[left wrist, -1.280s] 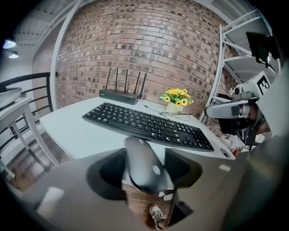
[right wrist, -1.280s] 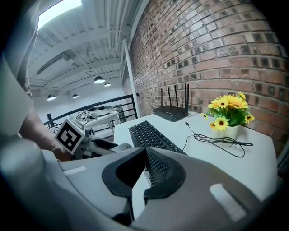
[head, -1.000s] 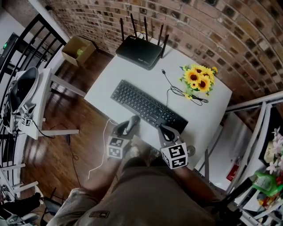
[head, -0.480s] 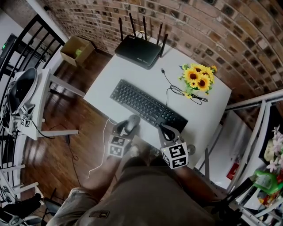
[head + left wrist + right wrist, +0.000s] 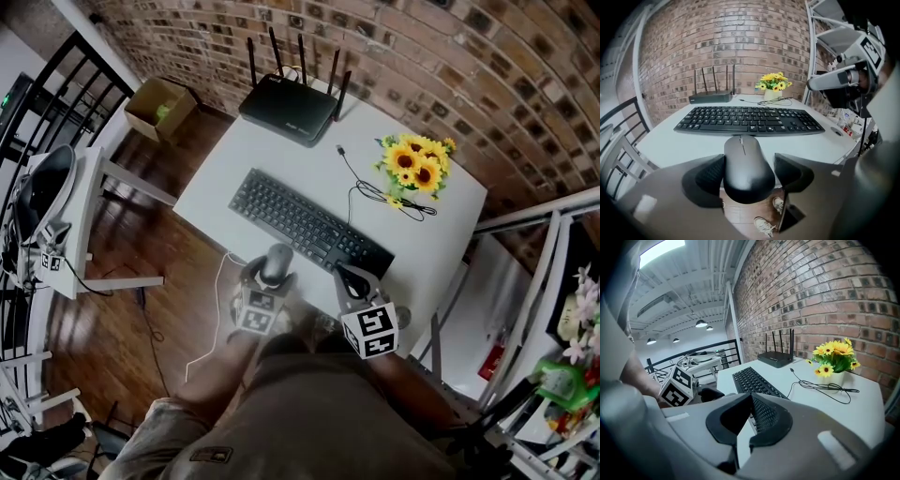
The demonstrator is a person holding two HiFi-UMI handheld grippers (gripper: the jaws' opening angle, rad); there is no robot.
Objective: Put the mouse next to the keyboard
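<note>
Jaws of the left gripper (image 5: 750, 174) had just been spreading, slack round the mouse (image 5: 743, 157) lying just in front of the keyboard (image 5: 747, 119) at the worktop (image 5: 665, 146) edge, so best to back straight out without nudging it; right gripper (image 5: 749, 427) jaws pressed together.

Mouse (image 5: 743, 164) & keyboard (image 5: 747, 119): matt black plastic. Table top (image 5: 258, 150) smooth matt white; wall (image 5: 450, 66) rough brick. Floor (image 5: 122, 319) glossy dark wood.
</note>
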